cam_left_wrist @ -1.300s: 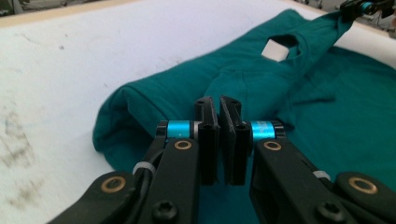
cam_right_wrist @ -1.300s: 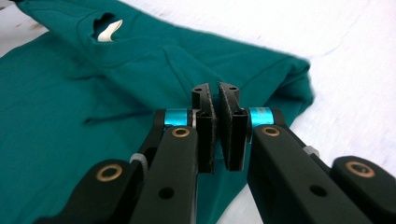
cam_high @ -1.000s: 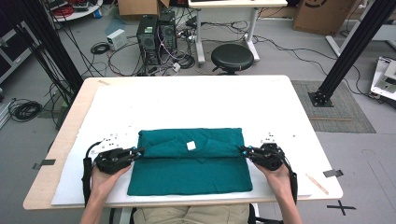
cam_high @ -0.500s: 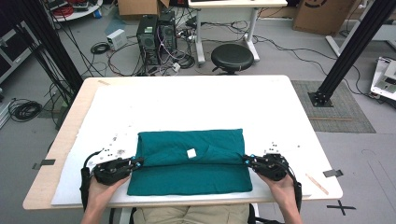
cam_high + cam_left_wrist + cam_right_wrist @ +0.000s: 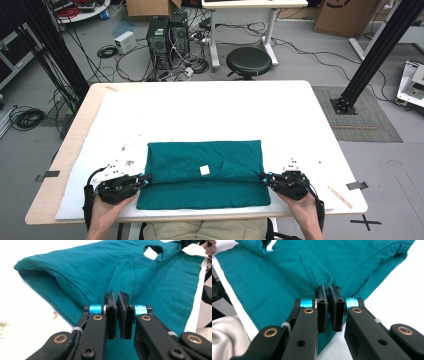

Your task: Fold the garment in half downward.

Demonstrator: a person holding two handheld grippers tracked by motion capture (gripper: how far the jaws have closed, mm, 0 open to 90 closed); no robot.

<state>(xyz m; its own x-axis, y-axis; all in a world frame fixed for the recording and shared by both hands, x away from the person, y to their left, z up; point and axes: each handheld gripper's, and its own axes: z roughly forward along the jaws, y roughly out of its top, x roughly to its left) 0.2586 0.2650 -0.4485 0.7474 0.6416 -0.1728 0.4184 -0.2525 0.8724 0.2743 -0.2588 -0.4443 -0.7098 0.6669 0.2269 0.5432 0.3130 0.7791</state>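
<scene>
A teal shirt lies folded on the white table cover, with a small white label near its middle. My left gripper sits at the shirt's left edge, shut on the folded-over upper layer. In the left gripper view the cloth runs up into the closed jaws of that gripper. My right gripper is at the shirt's right edge, shut on the same layer. The right gripper view shows fabric pinched at the tips of the right gripper.
The table's near edge runs just below the shirt and both hands. A black stool and computer towers stand on the floor beyond the table. A black frame post rises at the right. Tape marks sit by the near corners.
Both grippers have moved toward the table's near edge, drawing the shirt's upper layer further down over the lower one. Their jaws have stayed shut.
</scene>
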